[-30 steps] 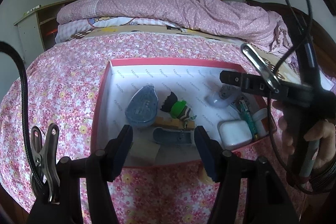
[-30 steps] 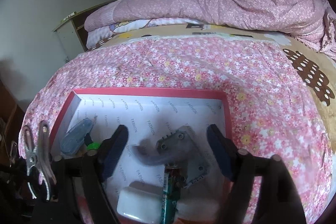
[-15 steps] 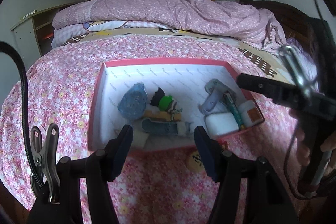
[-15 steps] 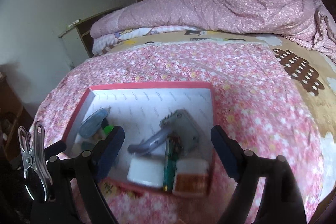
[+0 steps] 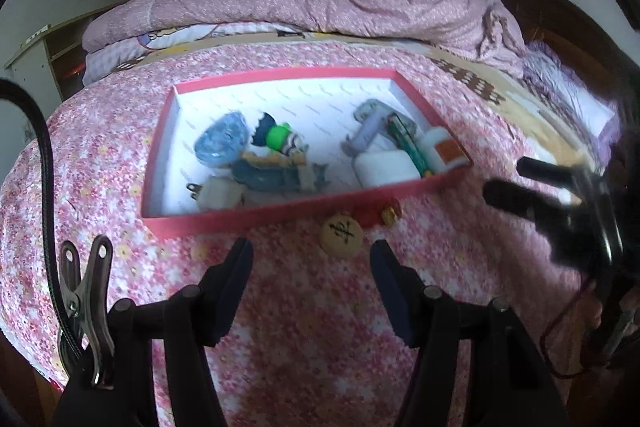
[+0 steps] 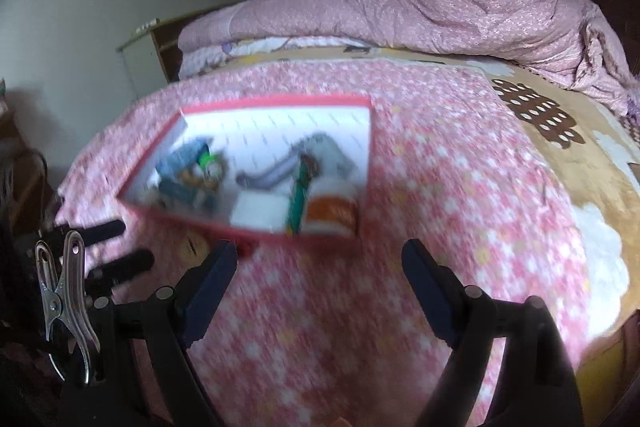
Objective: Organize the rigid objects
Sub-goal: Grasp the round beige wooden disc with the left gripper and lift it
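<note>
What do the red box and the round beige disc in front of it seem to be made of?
Red box: probably cardboard, matte, with thin straight walls and a printed white paper lining. Round disc: perhaps wood or plastic, dull beige with a dark mark; too blurred to be certain.

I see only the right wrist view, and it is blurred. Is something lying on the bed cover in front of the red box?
Observer: Yes. The left wrist view shows a round tan disc with a dark cross mark on the bed cover, just outside the near wall of the red box.
Operator: Is the left tool holding anything?
Observer: No. The left tool is open, with nothing between its fingers.
Operator: What is in the near left corner of the box?
Observer: A white plug, with its prongs pointing to the left wall.
</note>
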Motion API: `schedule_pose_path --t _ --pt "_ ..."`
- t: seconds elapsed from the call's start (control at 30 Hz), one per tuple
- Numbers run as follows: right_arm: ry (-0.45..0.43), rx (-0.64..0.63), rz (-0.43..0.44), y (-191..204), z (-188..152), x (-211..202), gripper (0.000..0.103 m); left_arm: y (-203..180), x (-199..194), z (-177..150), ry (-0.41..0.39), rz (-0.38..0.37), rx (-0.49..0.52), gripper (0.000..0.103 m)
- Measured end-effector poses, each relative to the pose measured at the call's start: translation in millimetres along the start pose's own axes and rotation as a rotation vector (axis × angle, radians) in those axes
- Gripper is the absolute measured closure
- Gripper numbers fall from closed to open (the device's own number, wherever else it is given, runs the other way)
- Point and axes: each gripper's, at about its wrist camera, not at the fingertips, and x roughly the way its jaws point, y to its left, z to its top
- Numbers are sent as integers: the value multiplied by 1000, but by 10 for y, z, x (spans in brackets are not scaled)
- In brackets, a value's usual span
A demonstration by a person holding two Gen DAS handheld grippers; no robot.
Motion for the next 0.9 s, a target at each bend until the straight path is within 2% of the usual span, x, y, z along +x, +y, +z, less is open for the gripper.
schedule_pose_path --t 0.33,0.5,0.73,0.83,0.9 --pt "75 -53 -88 -7 -433 66 17 -183 233 -39 35 15 25 39" --pt "122 21 -24 -66 -543 190 17 -219 325 -27 36 8 28 47" --pt "87 -6 -62 2 -646 220 15 -185 508 -2 51 37 9 52" --pt "76 -17 -57 23 -664 228 10 -200 530 11 34 47 16 52" --pt "74 -27 -62 47 -667 238 6 -210 533 14 23 57 23 62"
